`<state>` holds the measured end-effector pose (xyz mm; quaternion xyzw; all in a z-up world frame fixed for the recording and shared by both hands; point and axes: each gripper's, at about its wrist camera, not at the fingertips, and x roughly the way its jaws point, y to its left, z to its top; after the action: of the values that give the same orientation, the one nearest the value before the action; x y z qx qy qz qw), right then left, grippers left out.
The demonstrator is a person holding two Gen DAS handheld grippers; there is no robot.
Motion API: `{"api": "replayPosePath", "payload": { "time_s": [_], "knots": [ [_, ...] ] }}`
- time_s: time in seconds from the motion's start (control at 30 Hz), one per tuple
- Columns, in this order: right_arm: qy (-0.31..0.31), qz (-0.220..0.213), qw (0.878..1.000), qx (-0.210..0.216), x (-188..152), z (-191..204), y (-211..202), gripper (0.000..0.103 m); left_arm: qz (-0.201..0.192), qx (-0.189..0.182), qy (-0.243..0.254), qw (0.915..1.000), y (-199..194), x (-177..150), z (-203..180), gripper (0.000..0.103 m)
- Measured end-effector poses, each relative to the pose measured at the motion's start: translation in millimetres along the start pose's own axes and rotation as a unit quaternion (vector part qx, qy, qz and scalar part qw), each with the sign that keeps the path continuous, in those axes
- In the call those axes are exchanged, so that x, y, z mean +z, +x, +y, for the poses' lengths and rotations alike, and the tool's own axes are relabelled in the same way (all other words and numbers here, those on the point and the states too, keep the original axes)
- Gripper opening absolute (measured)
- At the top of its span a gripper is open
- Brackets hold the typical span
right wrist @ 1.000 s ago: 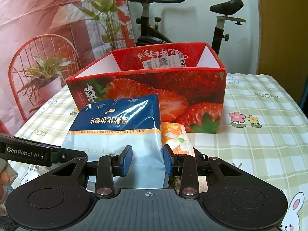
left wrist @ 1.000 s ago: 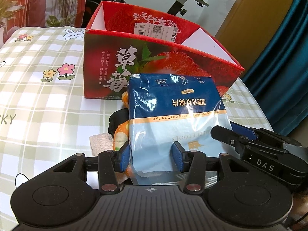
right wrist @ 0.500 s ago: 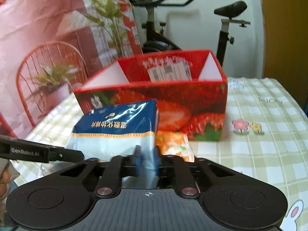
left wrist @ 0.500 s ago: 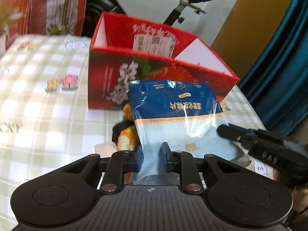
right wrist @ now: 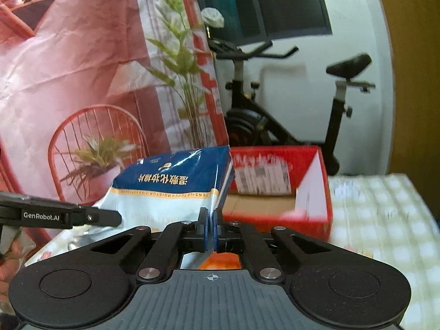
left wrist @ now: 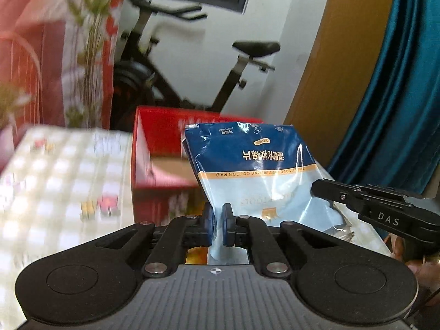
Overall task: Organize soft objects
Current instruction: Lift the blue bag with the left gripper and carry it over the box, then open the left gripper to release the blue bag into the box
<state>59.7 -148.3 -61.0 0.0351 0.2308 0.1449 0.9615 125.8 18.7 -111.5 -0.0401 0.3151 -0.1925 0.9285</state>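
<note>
A blue and pale blue cotton pad bag [left wrist: 255,170] hangs above the table, pinched at its lower edge by both grippers. My left gripper [left wrist: 217,227] is shut on its bottom left corner. My right gripper [right wrist: 211,229] is shut on the bag [right wrist: 170,189] at its right edge. Behind the bag stands the red strawberry box [left wrist: 156,148], open at the top, with a bare cardboard floor [right wrist: 258,202]. An orange packet [right wrist: 220,262] shows just under the right gripper's fingers.
The checked tablecloth [left wrist: 60,170] spreads to the left of the box and to its right [right wrist: 379,209]. An exercise bike [right wrist: 288,104], a red wire chair with a potted plant [right wrist: 93,151] and a blue curtain [left wrist: 390,96] stand beyond the table.
Both grippers closed onto the bag's lower edge and rose with it. The bag left the table and now hangs in front of the box's open top.
</note>
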Motion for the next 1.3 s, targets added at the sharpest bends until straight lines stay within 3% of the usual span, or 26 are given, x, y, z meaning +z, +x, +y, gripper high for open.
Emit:
{"api": "replayPosePath", "payload": {
  "time_s": [0.23,0.47,0.9,1.1,1.17,1.3],
  "knots": [
    [-0.022,-0.011,1.000,-0.011,46.3,-16.8,35.9,0.003,-0.010,0.011,0.015,0.9998,35.5,49.2,1.9,0.008],
    [-0.036,0.011,0.999,-0.025,65.8,-36.3,98.3,0.003,0.017,0.029,0.004,0.9994,89.2,76.0,18.1,0.007],
    [-0.002,0.091,0.995,-0.048,38.1,-70.4,181.7,0.003,0.081,0.046,0.007,0.9956,161.9,76.2,40.0,0.008],
    [0.012,0.111,0.991,-0.071,23.4,-77.6,186.7,0.012,0.107,0.048,0.033,0.9926,171.7,67.4,40.3,0.017],
    [0.009,0.111,0.991,-0.072,20.7,-75.9,182.9,0.017,0.107,0.051,0.036,0.9923,166.7,66.1,41.3,0.024],
    [-0.009,0.097,0.993,-0.063,21.8,-65.3,165.5,0.017,0.093,0.046,0.037,0.9939,148.7,67.3,40.3,0.025]
  ]
}}
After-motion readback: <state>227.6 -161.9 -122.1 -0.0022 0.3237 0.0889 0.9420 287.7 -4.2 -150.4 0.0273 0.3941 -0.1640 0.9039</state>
